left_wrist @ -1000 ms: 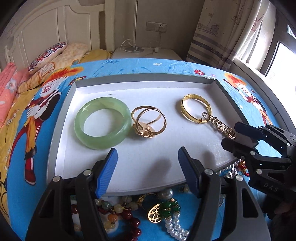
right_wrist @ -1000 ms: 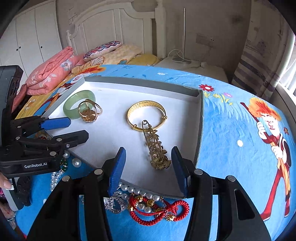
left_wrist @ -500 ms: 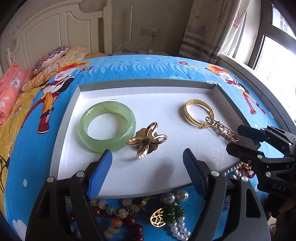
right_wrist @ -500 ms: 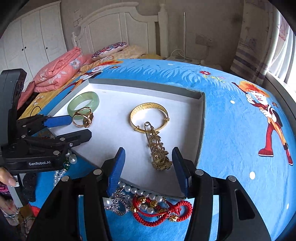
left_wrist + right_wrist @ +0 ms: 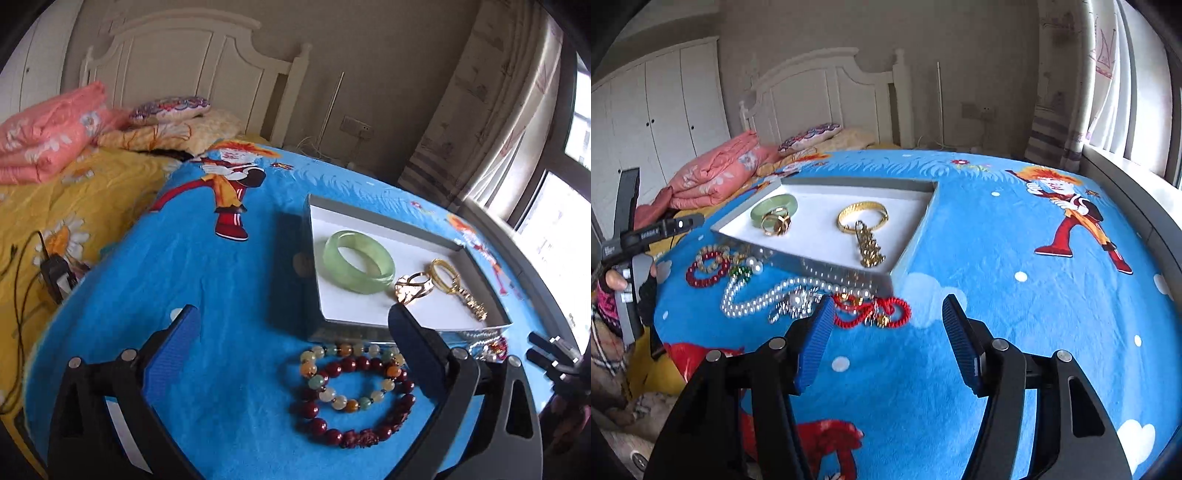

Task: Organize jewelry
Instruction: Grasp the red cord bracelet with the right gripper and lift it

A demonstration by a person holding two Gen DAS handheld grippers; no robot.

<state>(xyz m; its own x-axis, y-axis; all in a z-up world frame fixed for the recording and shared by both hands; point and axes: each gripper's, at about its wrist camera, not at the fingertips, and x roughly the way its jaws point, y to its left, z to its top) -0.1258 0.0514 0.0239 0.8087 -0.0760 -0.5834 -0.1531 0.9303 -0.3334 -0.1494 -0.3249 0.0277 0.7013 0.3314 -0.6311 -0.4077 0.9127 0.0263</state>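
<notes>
Both grippers, left gripper (image 5: pixel 295 354) and right gripper (image 5: pixel 888 338), gape empty near the tray (image 5: pixel 849 182). Inside it lie the green bangle (image 5: pixel 358 261) and gold bangle (image 5: pixel 862 216); beaded bracelets (image 5: pixel 351 391) lie just outside. Gripper lettering unreadable.

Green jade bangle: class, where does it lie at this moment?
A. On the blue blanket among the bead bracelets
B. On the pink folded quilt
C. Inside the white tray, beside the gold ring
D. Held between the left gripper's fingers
C. The green jade bangle rests on the floor of the white tray next to the gold ring, while the bead bracelets lie outside on the blanket and both grippers are open and empty.
</notes>
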